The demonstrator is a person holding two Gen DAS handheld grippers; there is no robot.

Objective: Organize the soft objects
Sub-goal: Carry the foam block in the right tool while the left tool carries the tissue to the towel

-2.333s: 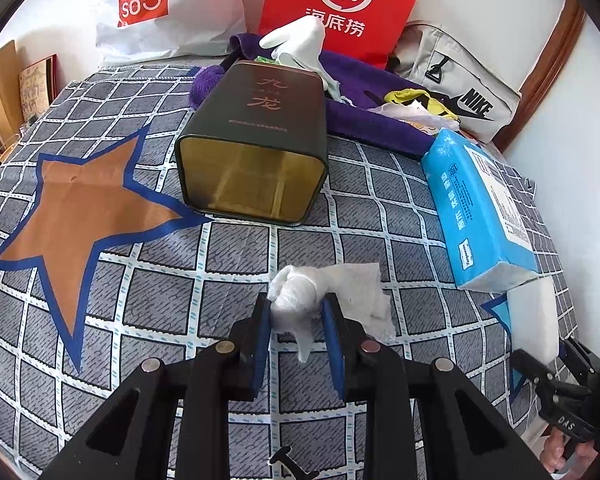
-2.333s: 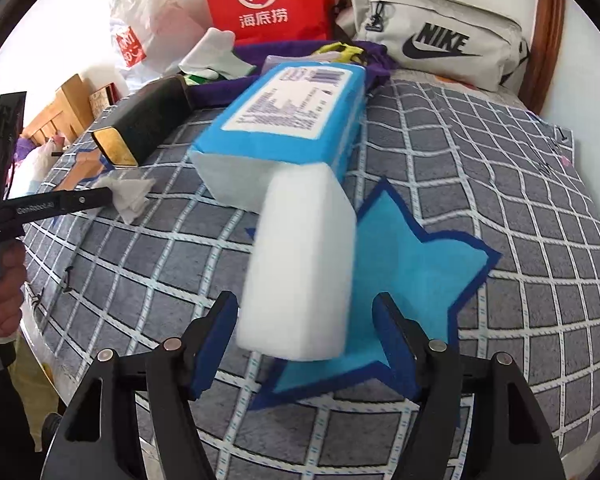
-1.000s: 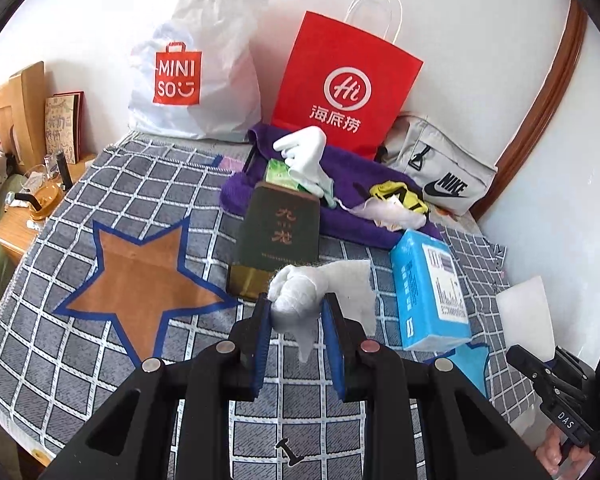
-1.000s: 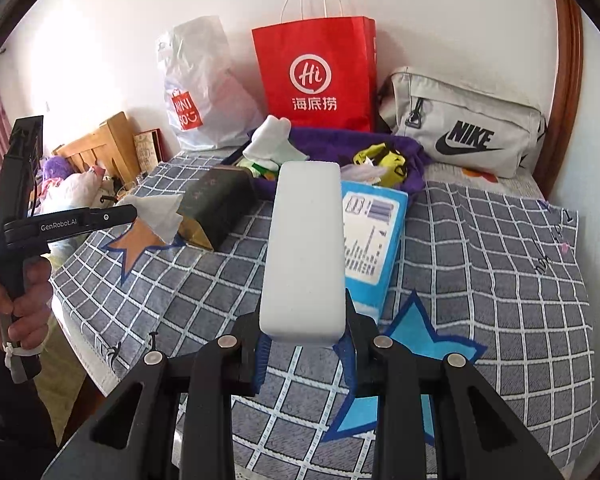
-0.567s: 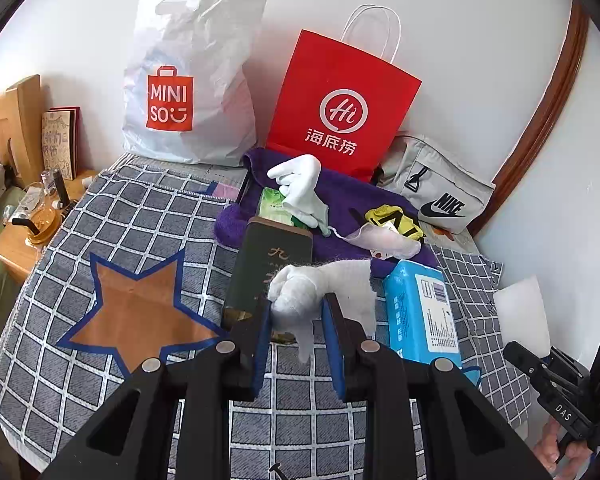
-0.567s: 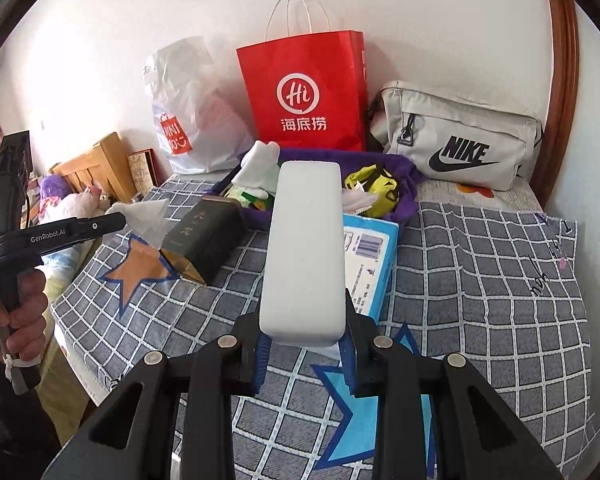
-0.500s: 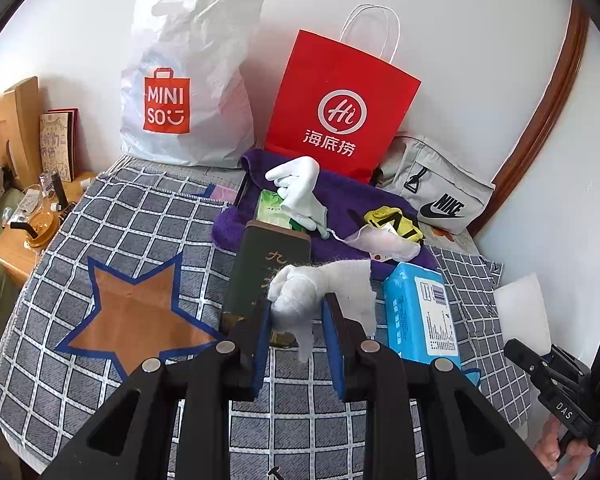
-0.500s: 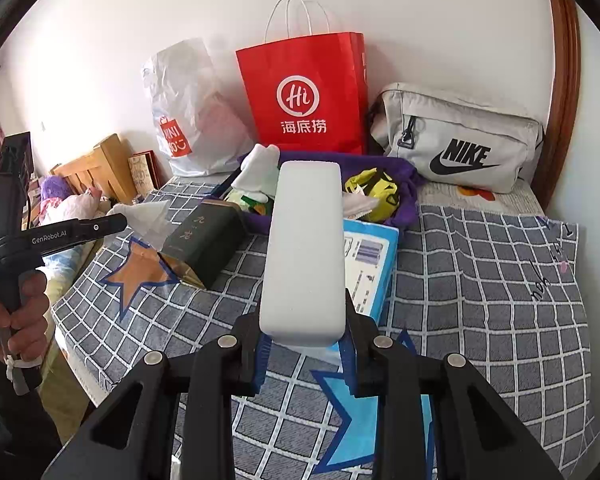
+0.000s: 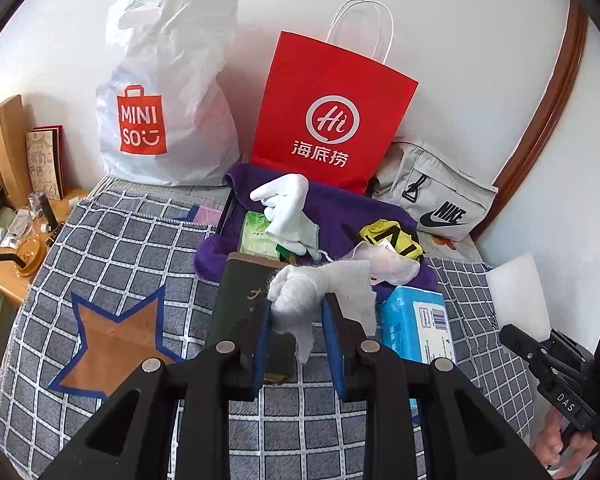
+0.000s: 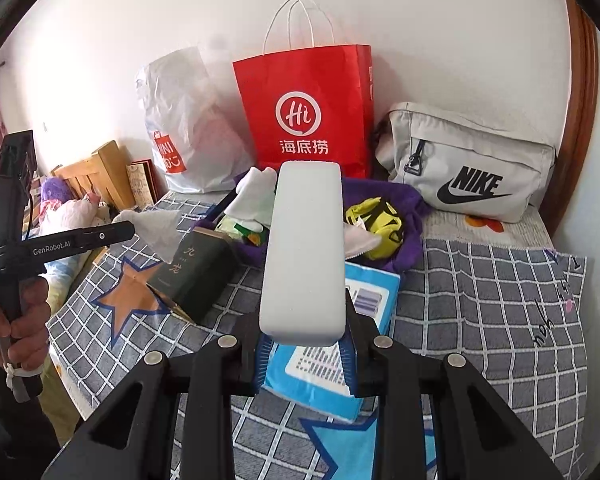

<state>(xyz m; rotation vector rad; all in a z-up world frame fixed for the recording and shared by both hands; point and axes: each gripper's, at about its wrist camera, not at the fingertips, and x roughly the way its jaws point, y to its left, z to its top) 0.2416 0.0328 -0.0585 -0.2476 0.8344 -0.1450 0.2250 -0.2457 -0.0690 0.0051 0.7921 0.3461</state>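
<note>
My left gripper (image 9: pixel 296 320) is shut on a crumpled white tissue (image 9: pixel 316 292) and holds it in the air above the checked bedspread (image 9: pixel 132 248). The tissue also shows in the right wrist view (image 10: pixel 156 228). My right gripper (image 10: pixel 304 344) is shut on a long white foam block (image 10: pixel 306 252), raised above the bed; the block also shows in the left wrist view (image 9: pixel 518 296). A purple towel (image 9: pixel 340 208) at the back holds a white glove (image 9: pixel 288 208), a yellow item (image 9: pixel 392 236) and a green packet (image 9: pixel 256 236).
A dark green tin (image 9: pixel 248 312) and a blue tissue pack (image 9: pixel 416 320) lie on the bed below the grippers. A Miniso bag (image 9: pixel 168 92), a red paper bag (image 9: pixel 332 116) and a grey Nike bag (image 9: pixel 432 200) stand against the wall. A wooden bedside table (image 9: pixel 20 248) is at left.
Both grippers have risen from the bed with their objects: the left lifted the tissue, the right closed on the foam block and raised it. In the last half second they rose only slightly.
</note>
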